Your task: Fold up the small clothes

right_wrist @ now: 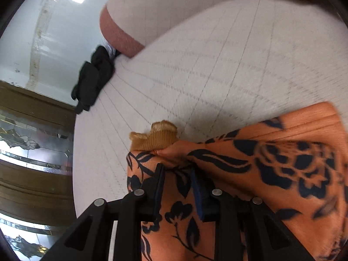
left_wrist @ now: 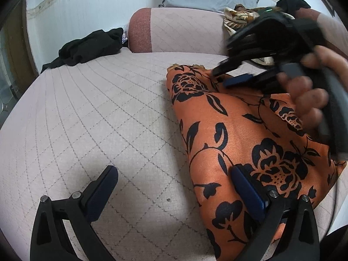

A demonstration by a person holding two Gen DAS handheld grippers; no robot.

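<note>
The orange floral garment [left_wrist: 228,134] lies on the quilted bed cover [left_wrist: 97,113], partly doubled over, its ribbed mustard cuff [right_wrist: 155,140] poking out at the far edge — and that's where the action is. The right gripper [right_wrist: 177,177] has its jaws narrowed down on a pinch of the orange cloth just behind that cuff, the fabric bunching up between the blue pads, so it reads as a firm clamp on the garment's edge. From the left wrist view you can see the same tool coming across the top of the cloth, the person's hand [left_wrist: 304,91] wrapped round its handle, blurred with travel. My read: this edge is being carried over to lay one part on another, a fold in the making. The left gripper [left_wrist: 174,187] sits wide apart, nothing clasped — one pad [left_wrist: 245,187] rests against the near part of the garment, the other pad [left_wrist: 104,184] hangs over bare bed cover. That looks like an anchor, pinning the cloth so it doesn't slide while the other side is drawn across. A dark garment [left_wrist: 87,47] waits crumpled at the far corner by the bolster [left_wrist: 174,28], and a patterned cloth [left_wrist: 237,17] lies further back — well apart, likely next in the queue.
</note>
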